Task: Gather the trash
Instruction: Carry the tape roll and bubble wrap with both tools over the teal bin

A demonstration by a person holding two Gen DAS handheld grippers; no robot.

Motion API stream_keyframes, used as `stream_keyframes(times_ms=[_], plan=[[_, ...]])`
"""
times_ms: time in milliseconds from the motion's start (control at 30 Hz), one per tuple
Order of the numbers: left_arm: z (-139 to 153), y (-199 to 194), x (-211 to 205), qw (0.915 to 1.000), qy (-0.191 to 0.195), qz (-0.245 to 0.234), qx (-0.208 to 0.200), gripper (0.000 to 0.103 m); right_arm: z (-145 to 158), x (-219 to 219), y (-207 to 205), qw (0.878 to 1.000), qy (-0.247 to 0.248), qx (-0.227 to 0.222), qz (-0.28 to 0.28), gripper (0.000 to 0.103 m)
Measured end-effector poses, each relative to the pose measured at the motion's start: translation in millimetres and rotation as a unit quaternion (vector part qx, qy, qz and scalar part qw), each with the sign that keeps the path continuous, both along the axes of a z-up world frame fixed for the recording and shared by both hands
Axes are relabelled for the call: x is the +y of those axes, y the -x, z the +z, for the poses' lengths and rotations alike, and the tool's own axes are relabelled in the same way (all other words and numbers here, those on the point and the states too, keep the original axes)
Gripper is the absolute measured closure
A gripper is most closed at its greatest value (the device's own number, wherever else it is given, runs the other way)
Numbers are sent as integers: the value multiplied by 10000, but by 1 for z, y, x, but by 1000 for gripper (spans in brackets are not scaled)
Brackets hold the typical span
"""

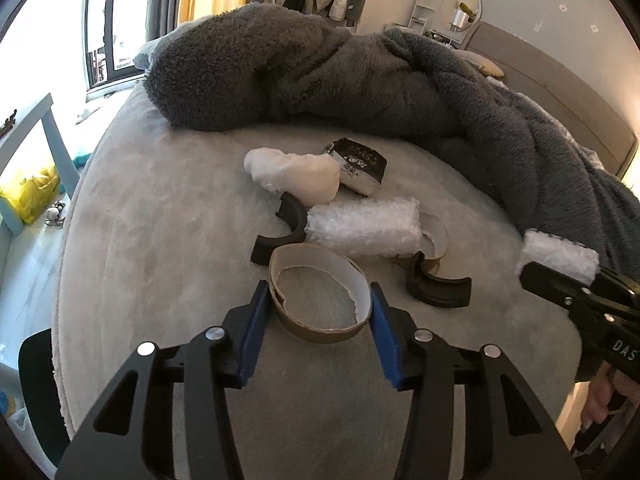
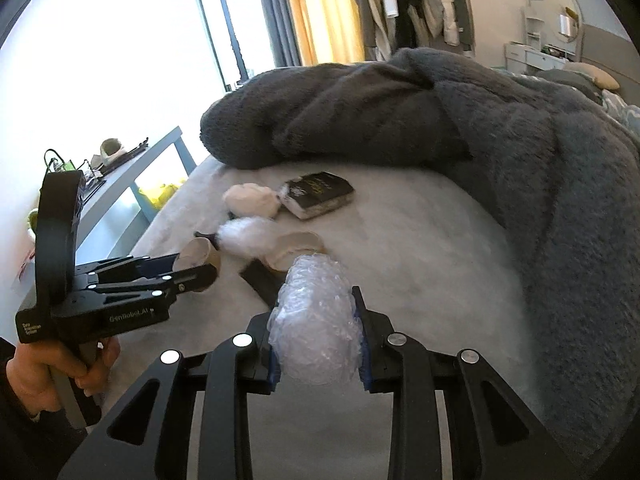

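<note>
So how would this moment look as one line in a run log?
left gripper: shut on tape ring | right gripper: shut on bubble wrap | bed: more trash left

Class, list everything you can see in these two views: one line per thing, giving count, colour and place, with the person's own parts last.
tape ring: one, brown with white lining, on the bed between the left gripper's pads
second tape ring: one, brown, behind the bubble-wrap roll
black curved pieces: two, on the bed near the rings
bubble-wrap roll: one, clear, mid-bed
white wad: one, behind the roll
packet: one, black and white, beside the wad
blanket: one, grey, far side of the bed
bubble wrap: one, clear, held in the right gripper
left gripper: black, blue pads
right gripper: black
hand: one, on the left gripper's handle
</note>
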State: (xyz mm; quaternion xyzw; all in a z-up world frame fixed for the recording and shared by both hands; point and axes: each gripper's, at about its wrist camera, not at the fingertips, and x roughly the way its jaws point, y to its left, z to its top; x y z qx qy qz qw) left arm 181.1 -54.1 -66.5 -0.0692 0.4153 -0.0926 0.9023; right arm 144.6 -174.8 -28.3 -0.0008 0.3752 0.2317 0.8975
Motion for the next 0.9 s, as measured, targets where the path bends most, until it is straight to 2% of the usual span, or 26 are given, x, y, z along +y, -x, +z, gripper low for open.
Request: stream_keyframes(times_ms=[300, 900], plan=[[19, 14, 25, 9996, 141, -75, -220, 52, 11, 46, -3, 9996, 75, -62, 255, 74], [23, 31, 108, 9986, 145, 457, -210, 52, 25, 150, -7, 9958, 51, -163, 894, 74]])
